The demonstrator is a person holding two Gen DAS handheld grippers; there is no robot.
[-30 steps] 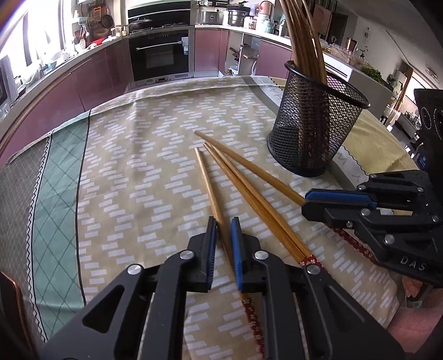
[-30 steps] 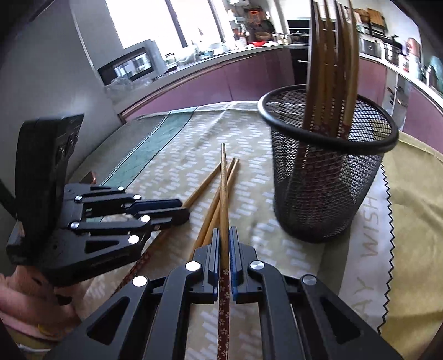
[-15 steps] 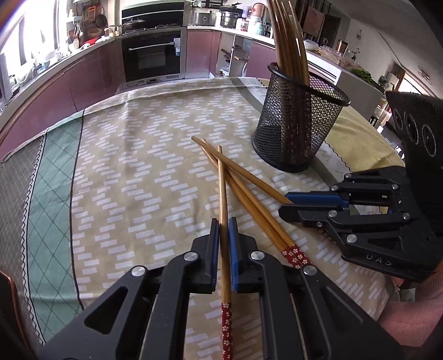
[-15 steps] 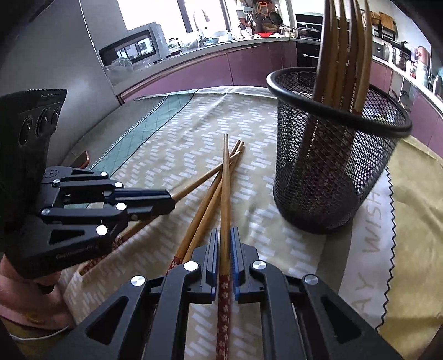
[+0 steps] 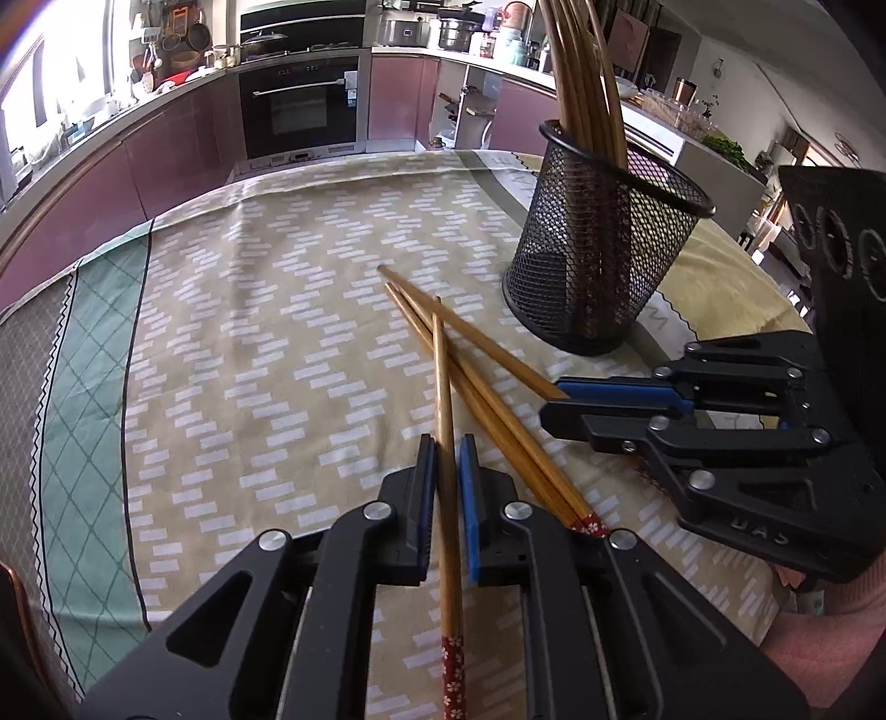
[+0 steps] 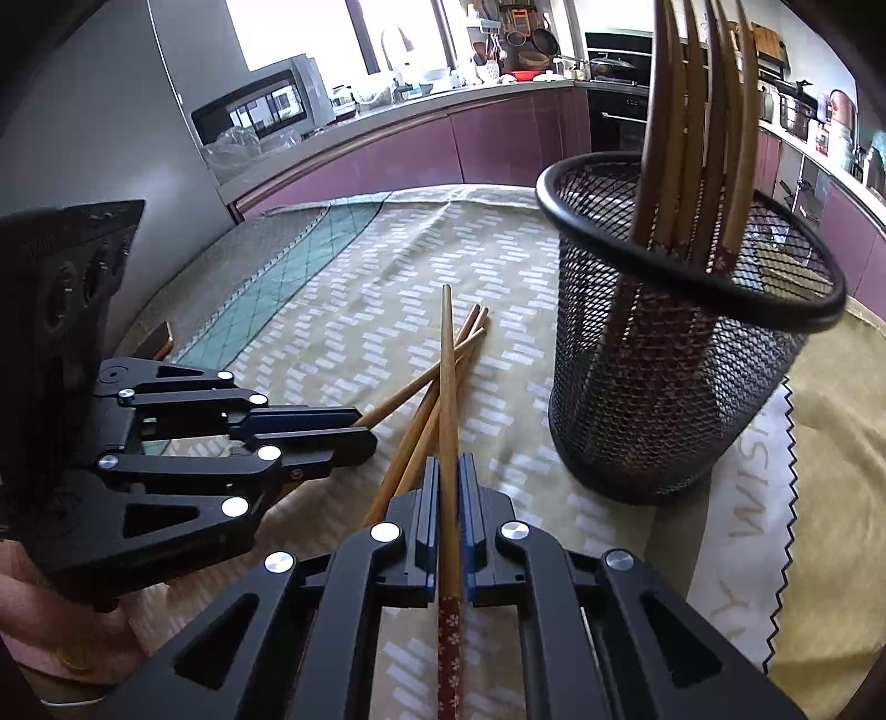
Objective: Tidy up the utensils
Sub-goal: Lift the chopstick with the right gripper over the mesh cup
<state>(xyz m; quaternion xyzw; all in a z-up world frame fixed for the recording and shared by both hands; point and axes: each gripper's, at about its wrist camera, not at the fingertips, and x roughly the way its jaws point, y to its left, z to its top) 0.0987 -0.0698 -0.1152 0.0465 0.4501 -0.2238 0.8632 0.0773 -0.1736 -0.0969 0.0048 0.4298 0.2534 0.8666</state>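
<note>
we see the left tool [image 5: 444, 457] clenched on one chopstick [image 5: 443, 387], which runs forward between its pads. the right tool [image 6: 448, 479] grips a second chopstick [image 6: 448, 376]. two loose chopsticks [image 5: 493, 410] lie on the surface [image 5: 249, 343] between both tools, near the mesh holder [image 5: 598, 266].

This is a home kitchen. A curved counter [image 5: 166, 105] with mauve cabinet fronts [image 5: 183, 155] runs along the walls, and a built-in oven [image 5: 302, 113] sits under a hob with a pan [image 5: 264, 37]. Pots [image 5: 457, 33] and jars crowd the worktop further along, and utensils hang by the bright window [image 6: 310, 27]. A microwave [image 6: 257, 102] stands on the counter in the right wrist view. The desk in front wears a patterned cloth [image 5: 266, 343], with a mesh cup [image 5: 598, 249] of chopsticks [image 5: 581, 72] on it.
</note>
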